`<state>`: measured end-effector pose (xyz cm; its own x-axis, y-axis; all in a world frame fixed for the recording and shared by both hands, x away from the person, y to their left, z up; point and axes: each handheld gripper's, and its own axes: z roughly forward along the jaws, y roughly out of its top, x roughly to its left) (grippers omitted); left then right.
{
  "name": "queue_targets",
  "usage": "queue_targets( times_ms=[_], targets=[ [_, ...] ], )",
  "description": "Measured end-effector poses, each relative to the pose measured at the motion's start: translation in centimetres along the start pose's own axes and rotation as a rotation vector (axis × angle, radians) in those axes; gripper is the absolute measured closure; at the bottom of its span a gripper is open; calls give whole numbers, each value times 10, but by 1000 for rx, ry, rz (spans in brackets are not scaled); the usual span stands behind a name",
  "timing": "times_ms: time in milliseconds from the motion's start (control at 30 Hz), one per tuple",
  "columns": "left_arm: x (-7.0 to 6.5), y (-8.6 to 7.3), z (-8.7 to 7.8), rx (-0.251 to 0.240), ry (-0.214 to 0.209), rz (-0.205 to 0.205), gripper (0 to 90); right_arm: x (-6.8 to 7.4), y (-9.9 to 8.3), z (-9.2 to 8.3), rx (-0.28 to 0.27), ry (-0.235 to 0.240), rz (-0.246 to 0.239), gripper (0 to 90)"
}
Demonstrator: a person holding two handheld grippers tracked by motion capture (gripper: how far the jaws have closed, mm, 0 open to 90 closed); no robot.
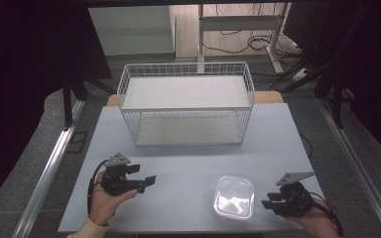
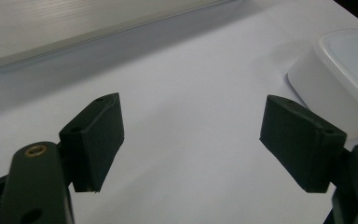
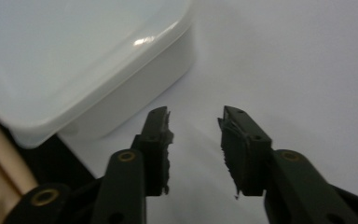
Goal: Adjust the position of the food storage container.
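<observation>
From the high view, your left claw [image 1: 148,181] sits near the worktop's [image 1: 188,163] front left corner, jaws spread wide with nothing between them, pointing across toward the right. Your right claw [image 1: 269,201] is at the front right corner, aimed at the lidded plastic container [image 1: 234,197], which stands close to the front edge, right of the middle; the claw tips are just beside its right wall, not touching. A white wire basket [image 1: 186,101] stands at the back edge, well apart from both hands. In the left gripper view, your claw [image 2: 191,135] is wide open over bare worktop [image 2: 186,84], and the container [image 2: 340,70] shows beyond the right jaw, apart from it. In the right gripper view, your claw [image 3: 193,135] is partly open, a narrow gap between the pads with nothing in it; the container [image 3: 88,70] lies just ahead and to the left, outside the jaws.
</observation>
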<state>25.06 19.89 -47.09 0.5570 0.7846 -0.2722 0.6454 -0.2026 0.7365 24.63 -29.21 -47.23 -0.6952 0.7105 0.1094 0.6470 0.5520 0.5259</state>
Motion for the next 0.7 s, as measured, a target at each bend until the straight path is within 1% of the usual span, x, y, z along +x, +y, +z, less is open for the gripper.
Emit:
queue_targets(
  times_ms=[33,67,100,133,167,200,233,267,300,467,500,533,633,700],
  targets=[
    [-1,0,0,2,-2,2,211,8,-3,6,39,17,-32,699],
    [-1,0,0,2,-2,2,212,8,-3,6,39,17,-32,699],
    [-2,1,1,5,-3,4,212,15,-2,10,69,21,-67,782],
    [-2,1,1,5,-3,4,211,15,-2,10,69,21,-67,782],
    [-2,1,1,7,-5,6,212,21,0,13,77,20,-93,851],
    [-2,1,1,7,-5,6,211,21,0,13,77,20,-93,851],
    [-2,1,3,12,-7,6,211,25,2,16,86,25,-118,890],
    [-2,1,3,12,-7,6,211,25,2,16,86,25,-118,890],
    [-2,0,4,16,-7,8,212,29,3,18,92,29,-131,893],
    [-2,0,5,21,-8,6,212,33,6,23,95,34,-141,895],
    [-2,0,5,20,-9,7,212,34,8,24,99,22,-147,894],
    [-2,0,5,20,-9,7,212,34,8,24,99,22,-147,894],
    [-3,0,5,18,-9,8,212,36,12,27,84,23,-136,894],
    [-3,0,5,18,-8,9,212,37,14,28,76,26,-141,895]
  ],
)
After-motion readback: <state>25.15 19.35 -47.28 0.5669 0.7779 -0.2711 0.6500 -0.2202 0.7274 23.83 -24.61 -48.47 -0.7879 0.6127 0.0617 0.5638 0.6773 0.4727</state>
